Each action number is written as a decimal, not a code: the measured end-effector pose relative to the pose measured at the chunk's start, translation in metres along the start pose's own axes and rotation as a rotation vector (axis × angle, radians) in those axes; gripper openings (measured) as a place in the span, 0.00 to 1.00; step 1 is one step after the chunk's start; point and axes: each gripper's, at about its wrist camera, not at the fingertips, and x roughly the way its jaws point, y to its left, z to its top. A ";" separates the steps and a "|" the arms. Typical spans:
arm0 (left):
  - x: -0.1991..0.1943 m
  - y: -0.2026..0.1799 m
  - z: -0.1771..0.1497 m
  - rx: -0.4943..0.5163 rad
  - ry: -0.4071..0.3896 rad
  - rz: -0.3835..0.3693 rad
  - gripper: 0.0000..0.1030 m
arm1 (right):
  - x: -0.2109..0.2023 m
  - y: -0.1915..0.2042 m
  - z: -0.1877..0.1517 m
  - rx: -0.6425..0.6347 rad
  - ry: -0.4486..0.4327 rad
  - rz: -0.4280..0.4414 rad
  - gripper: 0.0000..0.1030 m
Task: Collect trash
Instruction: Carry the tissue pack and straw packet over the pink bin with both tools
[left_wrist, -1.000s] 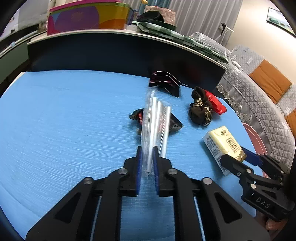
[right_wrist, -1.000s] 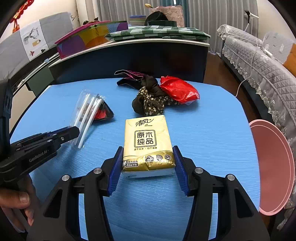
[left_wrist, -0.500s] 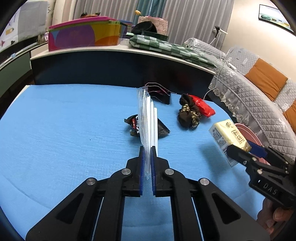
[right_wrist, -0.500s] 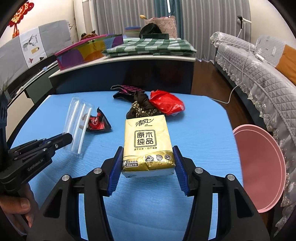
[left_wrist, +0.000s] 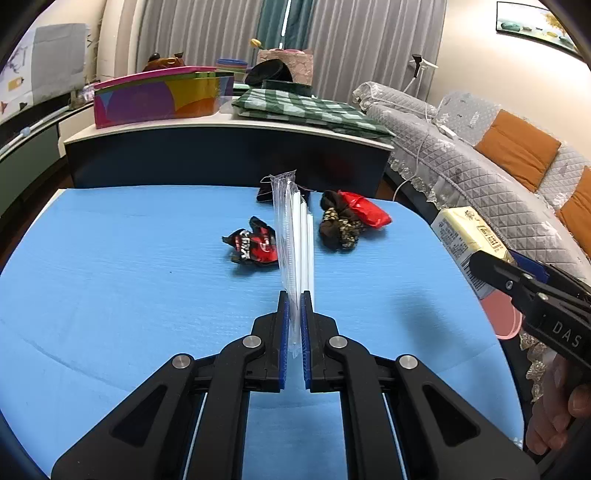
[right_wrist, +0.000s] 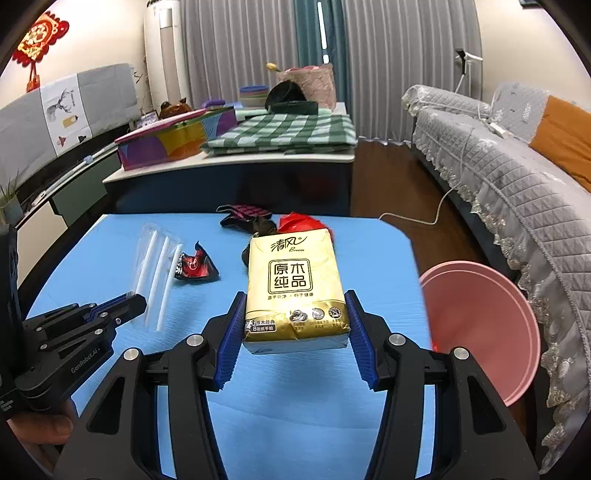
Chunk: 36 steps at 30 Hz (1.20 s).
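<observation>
My left gripper (left_wrist: 294, 301) is shut on a clear packet of white straws (left_wrist: 293, 236), held on edge above the blue table (left_wrist: 129, 280). In the right wrist view the straw packet (right_wrist: 157, 266) sticks out from the left gripper (right_wrist: 129, 300) at lower left. A yellow tissue pack (right_wrist: 295, 284) is clamped between the blue pads of my right gripper (right_wrist: 295, 314), lifted off the table. From the left wrist view the tissue pack (left_wrist: 467, 236) shows at the right edge. On the table lie a red-black wrapper (left_wrist: 255, 245), a dark patterned scrap (left_wrist: 338, 225), a red bag (left_wrist: 364, 210) and a dark striped wrapper (right_wrist: 243, 214).
A pink bin (right_wrist: 480, 325) stands on the floor beside the table's right edge. Behind the table is a dark counter (left_wrist: 229, 147) with a colourful box (left_wrist: 159, 98) and green checked cloth (left_wrist: 306, 110). A quilted grey sofa (right_wrist: 498, 166) runs along the right.
Both grippers have risen with their loads; the straw packet and tissue pack left the table. The table and litter look farther off, and the pink bin shows more fully.
</observation>
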 end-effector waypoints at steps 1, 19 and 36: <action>-0.002 -0.001 0.000 -0.001 -0.002 -0.002 0.06 | -0.004 -0.002 0.000 0.001 -0.006 -0.004 0.51; -0.016 -0.030 0.004 0.022 -0.034 -0.041 0.06 | -0.030 -0.032 0.002 0.019 -0.062 -0.067 0.51; -0.006 -0.057 0.009 0.052 -0.030 -0.084 0.06 | -0.034 -0.063 0.006 0.053 -0.076 -0.129 0.51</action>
